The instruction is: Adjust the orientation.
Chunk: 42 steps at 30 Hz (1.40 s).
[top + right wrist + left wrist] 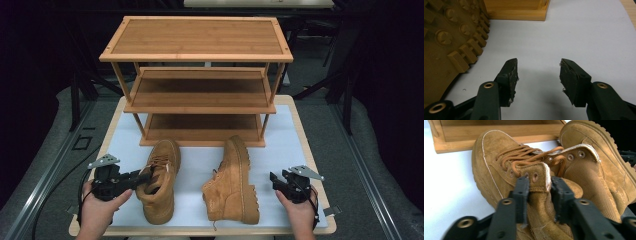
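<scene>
Left tongs (537,195) are clamped on the upright boot's (159,180) collar; right tongs (538,80) are spread, empty. Probably best lifted slowly, kept level.

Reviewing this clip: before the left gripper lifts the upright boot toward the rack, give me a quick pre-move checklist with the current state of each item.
1. Left gripper straddles the upright boot's collar, one jaw inside, one outside: ok.
2. Jaws fully clamped on the collar: cannot tell; they sit close against it.
3. Right gripper open, holding nothing, over the white mat: ok.
4. Second boot lies on its side, sole toward the right gripper, apart from it: ok.
5. Wooden rack shelves bare, ready to receive a boot: ok.
6. Laces tied, not dangling near the jaws: ok.
</scene>
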Available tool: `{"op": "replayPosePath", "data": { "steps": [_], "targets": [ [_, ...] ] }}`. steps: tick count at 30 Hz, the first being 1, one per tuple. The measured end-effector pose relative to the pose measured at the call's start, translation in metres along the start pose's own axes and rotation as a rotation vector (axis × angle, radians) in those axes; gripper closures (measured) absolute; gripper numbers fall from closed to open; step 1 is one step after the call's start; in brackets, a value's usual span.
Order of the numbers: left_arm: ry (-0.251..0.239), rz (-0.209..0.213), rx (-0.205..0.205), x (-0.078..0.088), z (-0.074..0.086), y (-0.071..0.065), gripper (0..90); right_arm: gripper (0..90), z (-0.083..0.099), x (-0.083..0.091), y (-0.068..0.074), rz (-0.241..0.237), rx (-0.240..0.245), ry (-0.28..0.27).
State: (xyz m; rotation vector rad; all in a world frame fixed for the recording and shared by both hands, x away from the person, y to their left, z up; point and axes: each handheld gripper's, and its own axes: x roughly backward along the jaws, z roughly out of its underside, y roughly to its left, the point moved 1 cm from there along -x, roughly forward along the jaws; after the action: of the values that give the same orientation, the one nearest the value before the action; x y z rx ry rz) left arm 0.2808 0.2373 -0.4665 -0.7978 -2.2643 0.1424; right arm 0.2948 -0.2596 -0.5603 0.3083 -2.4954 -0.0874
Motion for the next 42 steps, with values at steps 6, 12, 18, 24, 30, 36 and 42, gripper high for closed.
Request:
{"op": "replayPosePath", "data": {
  "steps": [6,12,18,24,30,36,42],
  "targets": [
    [0.064,-0.067,-0.086,0.005,-0.010,0.003,79.1,47.9,0.000,0.001,-0.002,-0.002,-0.011,-0.014],
    [0.125,-0.083,-0.107,0.009,-0.021,0.017,79.4,48.1,0.000,0.001,-0.002,-0.006,-0.017,-0.006],
    [0.217,-0.121,-0.156,0.007,-0.033,0.017,78.0,48.6,0.000,0.000,-0.001,-0.011,-0.016,0.007],
    [0.370,-0.169,-0.156,0.001,-0.049,0.010,73.1,48.6,0.000,-0.001,-0.001,-0.017,-0.017,-0.005],
    [0.507,-0.189,-0.122,-0.004,-0.062,0.009,71.1,48.5,0.000,0.000,-0.002,-0.017,-0.020,0.013],
    [0.612,-0.195,-0.044,-0.010,-0.062,0.012,70.1,48.5,0.001,-0.001,-0.002,-0.022,-0.025,-0.001],
    [0.696,-0.198,0.013,-0.013,-0.063,0.013,68.9,48.4,0.001,-0.001,-0.003,-0.023,-0.025,0.011]
  ]
}}
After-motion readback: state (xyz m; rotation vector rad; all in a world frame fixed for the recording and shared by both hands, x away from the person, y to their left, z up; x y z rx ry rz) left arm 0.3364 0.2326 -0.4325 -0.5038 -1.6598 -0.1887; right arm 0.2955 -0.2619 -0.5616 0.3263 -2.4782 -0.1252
